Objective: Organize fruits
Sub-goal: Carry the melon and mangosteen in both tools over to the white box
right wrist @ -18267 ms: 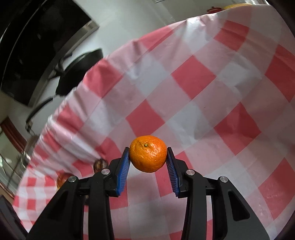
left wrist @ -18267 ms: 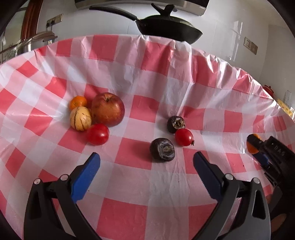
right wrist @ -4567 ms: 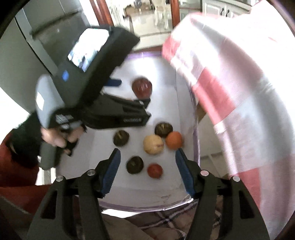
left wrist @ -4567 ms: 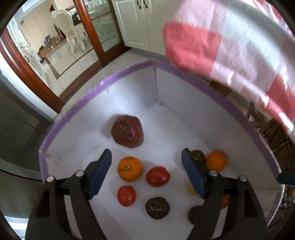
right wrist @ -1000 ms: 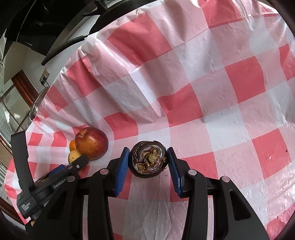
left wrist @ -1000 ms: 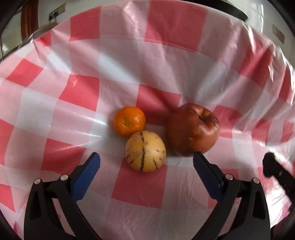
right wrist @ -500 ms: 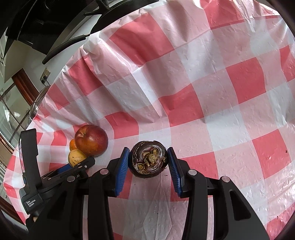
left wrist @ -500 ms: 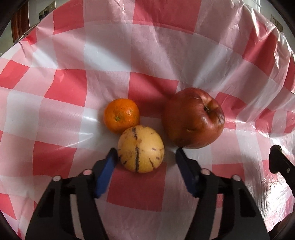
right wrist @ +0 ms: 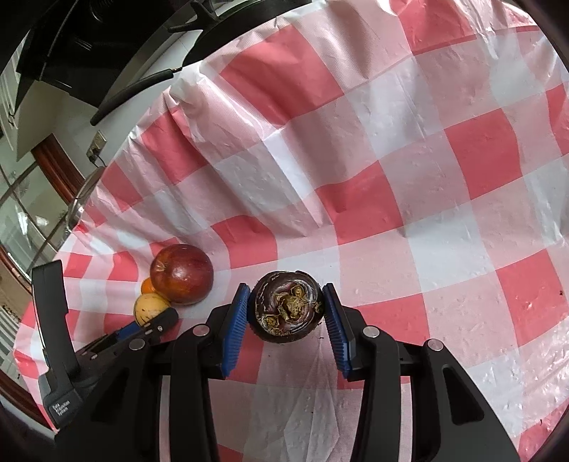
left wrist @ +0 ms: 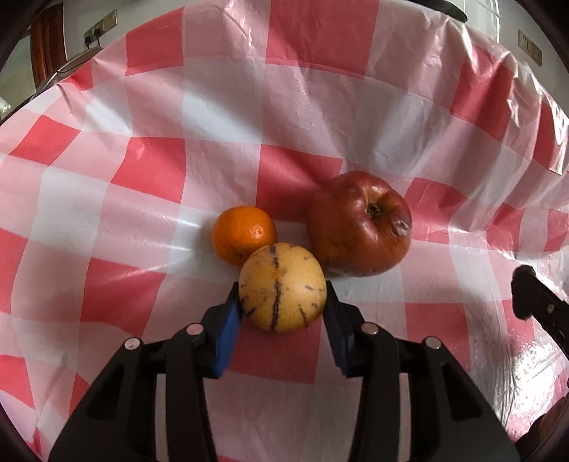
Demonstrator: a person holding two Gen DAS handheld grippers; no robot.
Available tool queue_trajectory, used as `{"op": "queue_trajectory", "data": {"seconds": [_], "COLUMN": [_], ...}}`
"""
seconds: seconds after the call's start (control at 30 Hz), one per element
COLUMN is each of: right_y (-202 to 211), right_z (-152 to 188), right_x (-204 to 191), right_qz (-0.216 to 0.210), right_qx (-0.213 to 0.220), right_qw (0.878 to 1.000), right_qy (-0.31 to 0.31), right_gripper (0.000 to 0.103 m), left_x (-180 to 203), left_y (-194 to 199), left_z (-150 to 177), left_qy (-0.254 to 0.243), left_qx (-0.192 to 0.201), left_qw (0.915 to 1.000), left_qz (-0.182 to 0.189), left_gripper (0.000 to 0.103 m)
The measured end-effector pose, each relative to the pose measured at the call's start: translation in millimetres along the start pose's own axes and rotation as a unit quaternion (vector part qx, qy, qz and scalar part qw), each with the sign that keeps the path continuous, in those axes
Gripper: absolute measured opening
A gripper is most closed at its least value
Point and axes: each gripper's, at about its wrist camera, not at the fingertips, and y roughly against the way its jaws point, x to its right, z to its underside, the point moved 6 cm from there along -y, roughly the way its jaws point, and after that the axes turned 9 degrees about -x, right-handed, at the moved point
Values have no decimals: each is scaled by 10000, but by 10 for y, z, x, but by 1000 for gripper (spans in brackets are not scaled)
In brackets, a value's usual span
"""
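My left gripper is shut on a yellow striped melon on the red and white checked tablecloth. A small orange sits just behind it to the left and a big red apple to the right, both close to the melon. My right gripper is shut on a dark purple mangosteen and holds it just over the cloth. The right wrist view also shows the apple, the melon, the orange and the left gripper's body at the left.
A black wok with a long handle stands behind the table's far edge. A wall socket is at the back left. The right gripper's tip shows at the right edge of the left wrist view.
My left gripper has moved forward and closed from open onto the yellow melon. The right gripper keeps holding the mangosteen in about the same place.
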Motion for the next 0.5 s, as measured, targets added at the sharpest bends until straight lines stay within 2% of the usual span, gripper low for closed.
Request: {"op": "queue_trajectory", "data": {"seconds": [0.1, 0.17, 0.3, 0.5], "right_y": [26, 53, 102, 183], "right_z": [-5, -14, -25, -45], "right_x": [12, 25, 40, 69], "right_qz": [-119, -175, -233, -232], "right_qx": [49, 118, 237, 433], "right_qw": [9999, 9997, 9993, 9984], "right_qy": [-38, -78, -140, -273], "right_gripper": [42, 42, 42, 42], "left_x": [50, -64, -184, -538], "left_y": [131, 236, 467, 1100], "left_z": [65, 166, 489, 1061], "left_qy": [131, 243, 508, 1259], "left_qx": [146, 210, 328, 681], "left_qw": [9998, 9995, 9982, 9896], "left_qz": [11, 19, -29, 151], "left_gripper": [44, 44, 44, 44]}}
